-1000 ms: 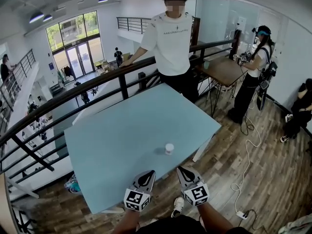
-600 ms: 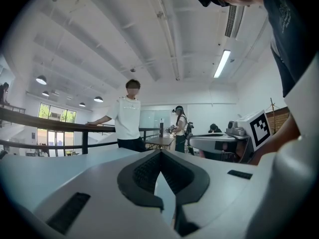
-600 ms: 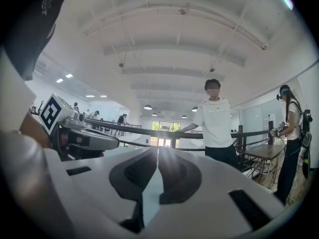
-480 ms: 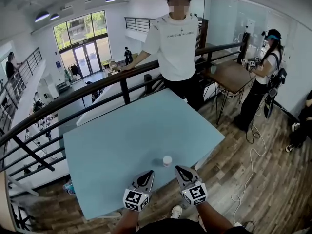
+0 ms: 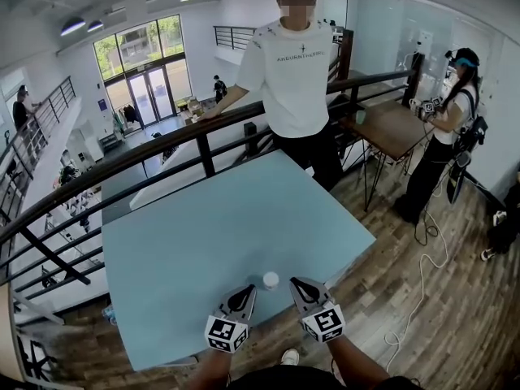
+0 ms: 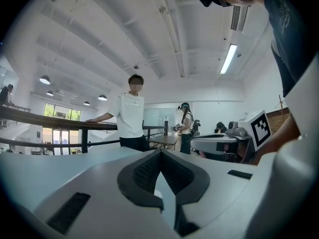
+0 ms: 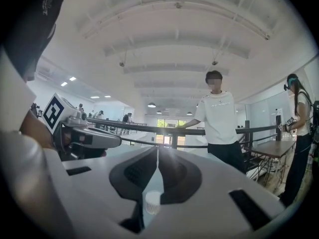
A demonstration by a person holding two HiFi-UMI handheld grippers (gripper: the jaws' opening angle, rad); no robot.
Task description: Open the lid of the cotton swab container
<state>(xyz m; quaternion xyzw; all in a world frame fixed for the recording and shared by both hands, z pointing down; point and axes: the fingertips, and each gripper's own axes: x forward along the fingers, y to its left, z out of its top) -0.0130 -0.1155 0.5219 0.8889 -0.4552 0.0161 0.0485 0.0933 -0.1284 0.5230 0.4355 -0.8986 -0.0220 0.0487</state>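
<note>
The container (image 5: 270,280) is too tiny in the head view to make out any lid seam. In the right gripper view only its top peeks through the fingers' (image 7: 175,176) gap, base hidden. The bench's (image 5: 203,234) near edge disappears behind both grippers, and the forearms (image 5: 213,370) get chopped off at the bottom.

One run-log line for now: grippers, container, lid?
left gripper: shut, empty | right gripper: shut, empty | cotton swab container: upright on table, near both tips, untouched | lid: appears closed
</note>
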